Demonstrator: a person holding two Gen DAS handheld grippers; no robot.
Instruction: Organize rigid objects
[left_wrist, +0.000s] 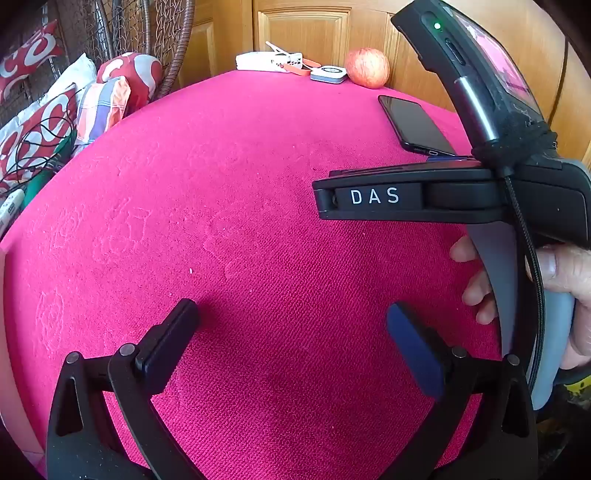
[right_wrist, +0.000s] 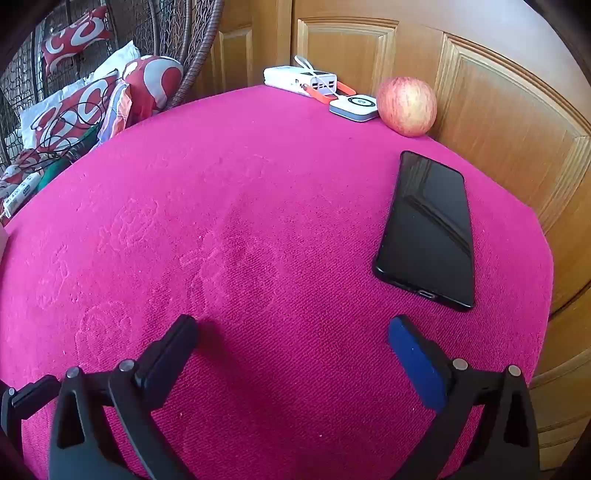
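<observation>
A black phone (right_wrist: 428, 229) lies face up on the magenta tablecloth (right_wrist: 258, 221), near its right edge. At the far edge sit a red-yellow apple (right_wrist: 406, 107), a small white square device (right_wrist: 354, 107) and a white power bank (right_wrist: 299, 79) with an orange strap. My right gripper (right_wrist: 291, 339) stands open over bare cloth, with the phone ahead and to its right. My left gripper (left_wrist: 291, 314) is also open above bare cloth, nothing between its fingers. The left wrist view shows the same phone (left_wrist: 413, 125) and apple (left_wrist: 367, 68), partly behind the right gripper (left_wrist: 325, 199), seen side-on.
A wooden panelled door (right_wrist: 498, 129) stands close behind the table at right. A wicker chair with red-and-white cushions (right_wrist: 74, 110), cables and a power strip (right_wrist: 18, 195) is off the left edge. A person's hand (left_wrist: 565, 266) holds the right gripper's handle.
</observation>
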